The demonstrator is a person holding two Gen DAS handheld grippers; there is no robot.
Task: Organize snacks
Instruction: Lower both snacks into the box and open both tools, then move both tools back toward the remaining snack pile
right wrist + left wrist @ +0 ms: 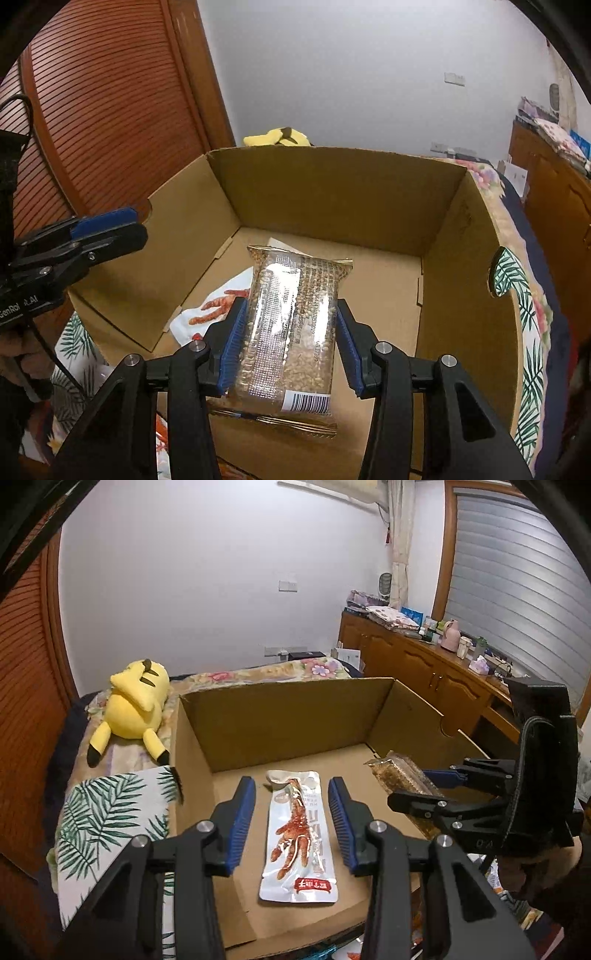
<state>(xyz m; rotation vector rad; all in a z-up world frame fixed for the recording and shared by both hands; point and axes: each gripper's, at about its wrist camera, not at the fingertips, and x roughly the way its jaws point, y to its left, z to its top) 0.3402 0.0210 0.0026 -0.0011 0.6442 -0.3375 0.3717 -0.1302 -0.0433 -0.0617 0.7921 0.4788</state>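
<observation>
My right claw (288, 343) grips the grain bar pack (291, 325) over the cardboard box (332, 192), ready to release; my left claw (291, 823) hangs part-open, empty, over the chicken-foot packet (299, 842)

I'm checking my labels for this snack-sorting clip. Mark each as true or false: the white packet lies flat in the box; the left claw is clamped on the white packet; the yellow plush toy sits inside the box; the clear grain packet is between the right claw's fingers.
1. The white packet lies flat on the floor of the cardboard box. True.
2. The left claw is clamped on it. False: the claw is open, with a gap on each side of the packet.
3. The yellow plush toy sits inside the box. False: it lies outside, on the bed.
4. The clear grain packet is between the right claw's fingers. True.
</observation>
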